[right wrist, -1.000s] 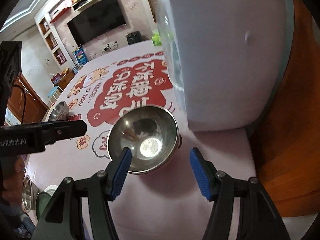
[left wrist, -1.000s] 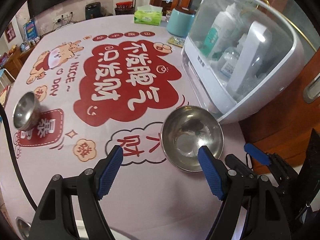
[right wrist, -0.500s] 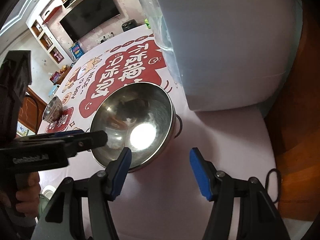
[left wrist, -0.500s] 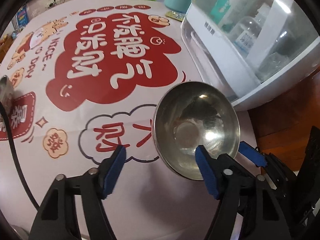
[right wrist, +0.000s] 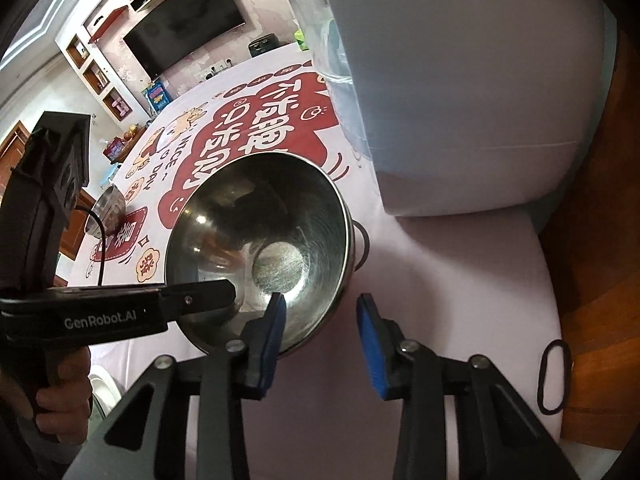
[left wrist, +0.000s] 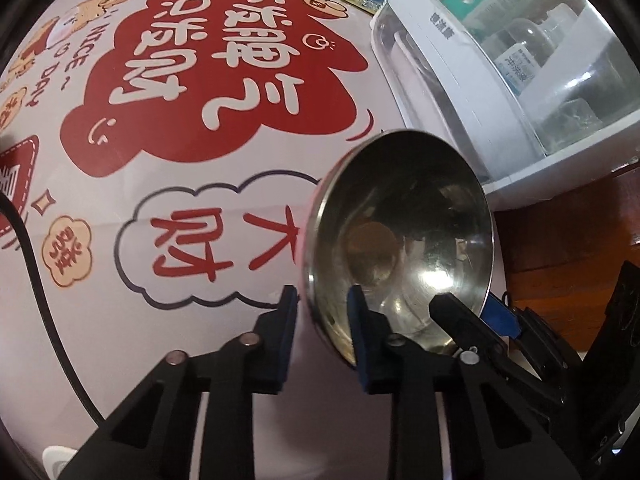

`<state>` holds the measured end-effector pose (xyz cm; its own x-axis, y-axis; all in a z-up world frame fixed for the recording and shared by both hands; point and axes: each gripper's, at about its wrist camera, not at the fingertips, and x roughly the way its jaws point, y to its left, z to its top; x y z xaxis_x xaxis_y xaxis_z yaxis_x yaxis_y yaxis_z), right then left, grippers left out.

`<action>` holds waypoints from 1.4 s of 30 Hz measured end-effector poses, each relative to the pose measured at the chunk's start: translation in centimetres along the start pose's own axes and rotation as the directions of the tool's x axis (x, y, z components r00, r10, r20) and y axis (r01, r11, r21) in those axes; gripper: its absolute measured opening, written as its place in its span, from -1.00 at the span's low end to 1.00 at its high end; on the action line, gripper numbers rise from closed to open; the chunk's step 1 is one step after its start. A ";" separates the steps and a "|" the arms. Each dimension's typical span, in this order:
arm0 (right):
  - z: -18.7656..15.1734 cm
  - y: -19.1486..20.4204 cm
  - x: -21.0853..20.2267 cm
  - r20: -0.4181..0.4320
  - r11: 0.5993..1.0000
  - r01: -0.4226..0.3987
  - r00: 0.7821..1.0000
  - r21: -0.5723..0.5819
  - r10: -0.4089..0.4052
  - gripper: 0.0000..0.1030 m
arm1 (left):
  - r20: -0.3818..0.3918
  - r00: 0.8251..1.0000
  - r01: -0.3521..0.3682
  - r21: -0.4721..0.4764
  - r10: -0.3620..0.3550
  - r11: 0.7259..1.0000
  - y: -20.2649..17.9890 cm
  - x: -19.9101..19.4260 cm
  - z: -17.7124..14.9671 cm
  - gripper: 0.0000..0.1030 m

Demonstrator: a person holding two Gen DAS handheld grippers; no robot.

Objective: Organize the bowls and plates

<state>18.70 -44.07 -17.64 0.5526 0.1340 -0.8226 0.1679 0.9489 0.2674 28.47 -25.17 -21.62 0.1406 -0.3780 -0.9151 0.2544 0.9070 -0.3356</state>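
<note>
A steel bowl (left wrist: 404, 240) is tipped up on the printed tablecloth (left wrist: 200, 120), its opening turned toward me. My left gripper (left wrist: 322, 308) straddles the bowl's near-left rim with one blue pad outside and one inside. Its jaws are closing and pinch the wall. My right gripper (right wrist: 322, 320) straddles the near rim of the bowl (right wrist: 264, 240) while its jaws close. Its left pad is inside and its right pad stands a little off the outer wall. The right gripper (left wrist: 480, 316) also shows at the bowl's right edge in the left wrist view.
A white cabinet with a clear lid (left wrist: 500, 80) stands close behind and right of the bowl. A second steel bowl (right wrist: 108, 208) sits far left on the cloth. A black elastic band (right wrist: 554, 376) lies near the table edge. A black cable (left wrist: 36, 280) crosses the left side.
Both grippers came down onto the bowl and their jaws narrowed around its rim. The bowl went from lying flat to tipped up on its side.
</note>
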 end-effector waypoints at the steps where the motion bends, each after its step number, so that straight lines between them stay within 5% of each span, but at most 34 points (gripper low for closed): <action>1: 0.0 0.1 0.0 -0.002 1.000 -0.002 1.000 -0.002 0.002 -0.44 | -0.002 1.000 0.000 0.001 0.000 1.000 -0.1 0.0 -0.1 -0.59; 21: -2.5 2.3 -2.5 -0.033 0.999 -0.005 0.999 -0.049 0.004 -0.58 | -0.051 0.998 -0.024 0.000 0.024 1.000 -0.3 -2.5 -5.5 -0.61; 42: -7.4 10.9 -9.1 -0.004 0.944 -0.049 0.999 -0.327 0.050 -0.58 | 0.105 0.994 0.000 -0.113 0.012 0.994 3.1 -12.2 -16.0 -0.60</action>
<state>9.52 -32.81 -10.96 0.5570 0.1829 -0.8101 -0.1354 0.9824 0.1287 12.27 -14.75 -15.07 0.2435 -0.3847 -0.8903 0.1450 0.9221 -0.3588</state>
